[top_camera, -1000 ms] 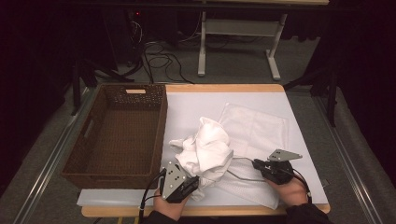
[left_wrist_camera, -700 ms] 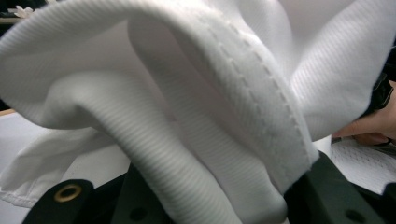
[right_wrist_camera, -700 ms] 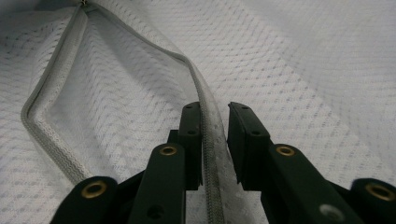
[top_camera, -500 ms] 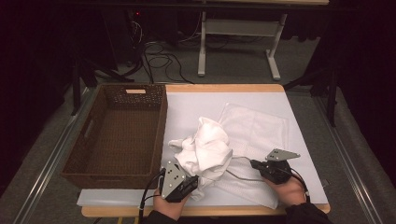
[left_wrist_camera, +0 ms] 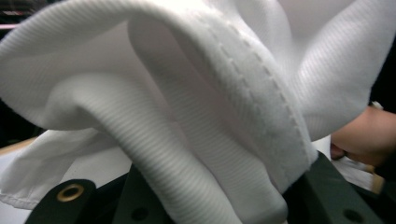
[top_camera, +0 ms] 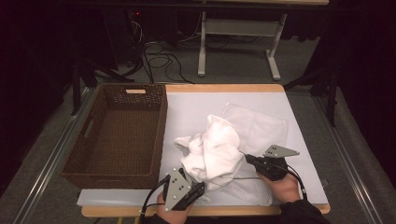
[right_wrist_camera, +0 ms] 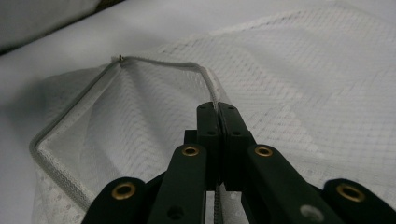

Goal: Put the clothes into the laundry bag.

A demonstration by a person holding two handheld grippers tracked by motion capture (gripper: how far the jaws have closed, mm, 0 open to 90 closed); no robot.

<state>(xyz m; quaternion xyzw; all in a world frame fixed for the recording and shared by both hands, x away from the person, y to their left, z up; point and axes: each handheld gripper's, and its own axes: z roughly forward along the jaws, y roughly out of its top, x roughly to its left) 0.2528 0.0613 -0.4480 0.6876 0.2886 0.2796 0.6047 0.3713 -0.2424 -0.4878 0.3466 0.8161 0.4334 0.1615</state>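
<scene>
Right hand-held gripper (right_wrist_camera: 218, 109) clamped on mesh bag (right_wrist_camera: 140, 107) rim, left hand-held gripper (top_camera: 198, 189) on white cloth (top_camera: 215, 149); wicker basket (top_camera: 74, 163) alongside.

Left gripper (top_camera: 198, 189) at 6 o'clock on the near edge, held by the left hand (top_camera: 170, 212), jaws aimed toward 2 o'clock and closed over a fold of white cloth (left_wrist_camera: 224, 116), which bulges out between them in the left gripper view. Right gripper (top_camera: 247, 157) at 4 o'clock, gripped by the right hand (top_camera: 282, 186), jaws aimed toward 10 o'clock and pressed fully together on the zipper edge of the mesh bag (right_wrist_camera: 299, 79), lifting that edge. Forearms enter from the bottom, right sleeve (top_camera: 303, 214) dark.
</scene>
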